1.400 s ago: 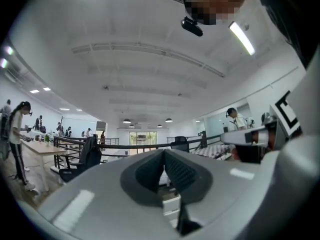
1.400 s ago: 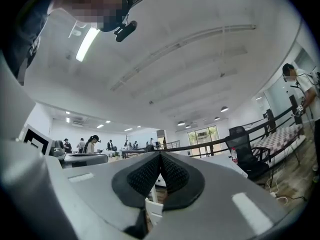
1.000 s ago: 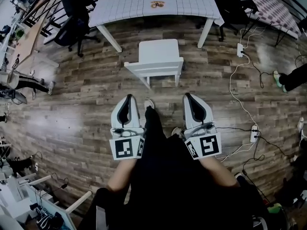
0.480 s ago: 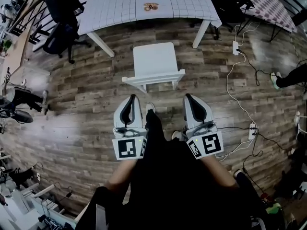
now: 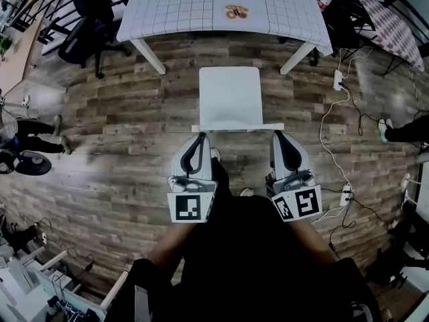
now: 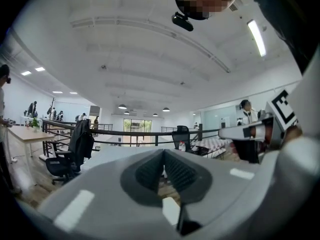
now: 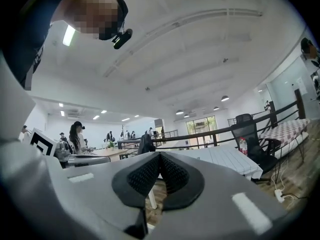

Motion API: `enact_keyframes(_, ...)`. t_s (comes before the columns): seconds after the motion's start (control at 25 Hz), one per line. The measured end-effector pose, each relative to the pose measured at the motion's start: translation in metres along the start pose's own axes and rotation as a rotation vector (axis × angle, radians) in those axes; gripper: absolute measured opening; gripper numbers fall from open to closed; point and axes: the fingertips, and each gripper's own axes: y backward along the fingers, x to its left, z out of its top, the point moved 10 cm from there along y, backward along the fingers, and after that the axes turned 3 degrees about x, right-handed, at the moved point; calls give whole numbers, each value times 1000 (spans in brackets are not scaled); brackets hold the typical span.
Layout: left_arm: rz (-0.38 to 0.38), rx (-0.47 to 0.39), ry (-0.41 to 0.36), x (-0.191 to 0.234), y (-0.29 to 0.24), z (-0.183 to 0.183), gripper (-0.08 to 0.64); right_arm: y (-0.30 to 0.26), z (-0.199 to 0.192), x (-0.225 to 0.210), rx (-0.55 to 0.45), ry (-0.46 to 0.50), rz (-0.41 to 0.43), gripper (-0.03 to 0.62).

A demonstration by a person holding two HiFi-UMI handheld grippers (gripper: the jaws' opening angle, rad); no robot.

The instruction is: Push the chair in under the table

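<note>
I can read no legible text, number or brand in any view; my left gripper [image 5: 198,138] and right gripper [image 5: 277,135] carry only square marker patterns

- The chair [image 5: 230,96] is plain white, with a flat, squarish seat and a low backrest that shows from above only as a thin white bar along its near edge
- It stands upright on the wooden floor [image 5: 120,126], backrest on the side away from the worktop [image 5: 174,9] and seat front facing it
- The seat is not under the worktop; a strip of bare floor lies between the seat's front edge and the worktop's near edge
- The chair sits roughly midway between the worktop's two near legs, squared up to that edge
- The worktop is white with a fine grid of dark lines, on white legs that splay outward
</note>
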Motion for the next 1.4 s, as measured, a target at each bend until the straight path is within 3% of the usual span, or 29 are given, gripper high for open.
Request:
enact_keyframes(0.12,-36,10,36,22,-15,-1,8,-27,2,2,25,3,-9,-8)
enact_keyframes(0.28,-101,9,30,44,-36,-5,8,-53,-2,11,43,3,6,-6)
enact_keyframes(0.52,-105,53,22,68,-62,-11,8,-77,-7,12,97,-4,-43,-7)
enact_keyframes(0.8,-150,90,40,72,-77,-32,9,-93,-11,-7,98,21,-4,-6)
enact_keyframes(0.96,-121,130,7,67,-83,-43,9,-104,-20,-17,139,34,69,-6)
enact_keyframes(1.2,-210,233,-64,54,-102,-66,9,-116,-44,-37,261,76,111,-6)
enact_keyframes(1.4,-231,310,-138,51,-113,-87,9,-122,-73,-55,416,142,186,-5)
